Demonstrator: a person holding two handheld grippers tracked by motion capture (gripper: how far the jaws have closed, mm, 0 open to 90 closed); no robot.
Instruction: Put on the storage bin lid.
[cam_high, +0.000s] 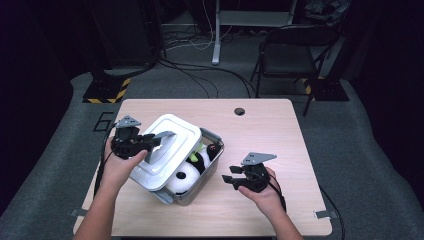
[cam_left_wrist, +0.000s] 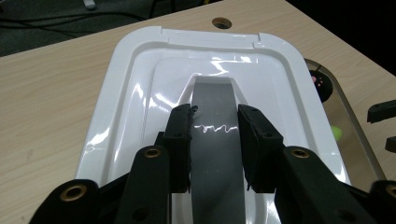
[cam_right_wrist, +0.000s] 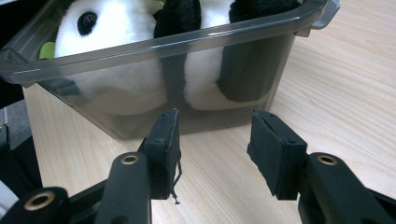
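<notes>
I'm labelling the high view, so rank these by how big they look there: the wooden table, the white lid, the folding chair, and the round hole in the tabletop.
1. wooden table, by far the largest.
2 and 3. white lid and folding chair: they look alike in size, and the chair stands farther off, so no ranking.
4. round hole, the smallest.

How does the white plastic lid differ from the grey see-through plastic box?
The white plastic lid is opaque and glossy; the grey see-through plastic box is smoky and shows the panda soft toy inside. The lid is flat and shallow with a grey handle, the box deep. The lid sits tilted and offset over the box, clamped at its handle by the left tool; the box rests flat on the table. Both are rounded rectangles.
</notes>
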